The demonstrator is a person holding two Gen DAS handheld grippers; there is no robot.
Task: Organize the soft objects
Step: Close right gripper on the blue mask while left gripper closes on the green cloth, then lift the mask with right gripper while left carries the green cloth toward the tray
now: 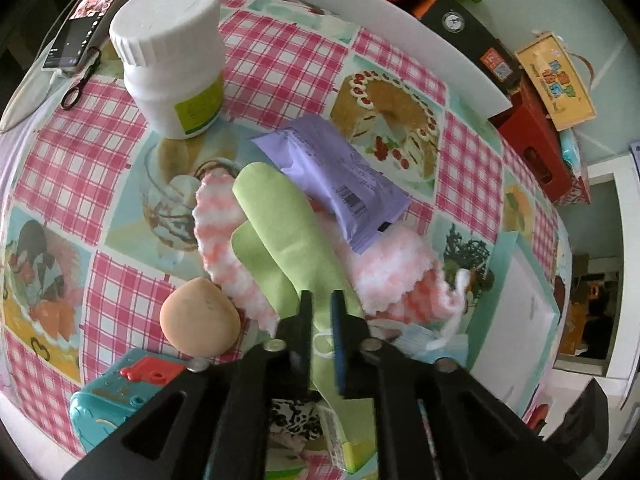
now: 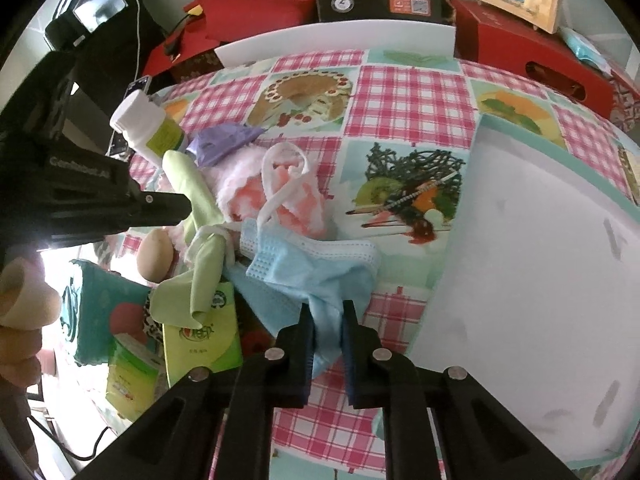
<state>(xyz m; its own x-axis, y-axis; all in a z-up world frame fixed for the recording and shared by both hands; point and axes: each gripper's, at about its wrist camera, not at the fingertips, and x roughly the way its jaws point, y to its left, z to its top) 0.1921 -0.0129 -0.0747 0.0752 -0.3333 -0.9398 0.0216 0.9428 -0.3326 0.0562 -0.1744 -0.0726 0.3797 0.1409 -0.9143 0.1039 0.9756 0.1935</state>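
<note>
Two grippers were both busy when I looked in. Far left in the left wrist view, the white bottle (image 1: pixel 170 50) stood upright on the checked tablecloth (image 1: pixel 280 56), with bare cloth around it, and the beige egg-shaped toy (image 1: pixel 199 318) lay just beside the pink-and-white fluffy cloth (image 1: pixel 218 236). My left gripper (image 1: pixel 321 308) was clamped on the green cloth (image 1: pixel 280 232), which draped forward over the fluffy one; the purple packet (image 1: pixel 336 176) rested on the pile's far edge. Moving right, my right gripper (image 2: pixel 328 322) had its jaws pinched on the blue face mask (image 2: pixel 316 268), whose white ear loops (image 2: pixel 280 184) trailed across the fluffy cloth. Beyond the mask a stretch of tablecloth stayed open up to the white tray (image 2: pixel 532 280), its teal rim (image 2: pixel 516 128) running close to the table's right edge. Red boxes (image 2: pixel 532 46) crowded the back edge.
</note>
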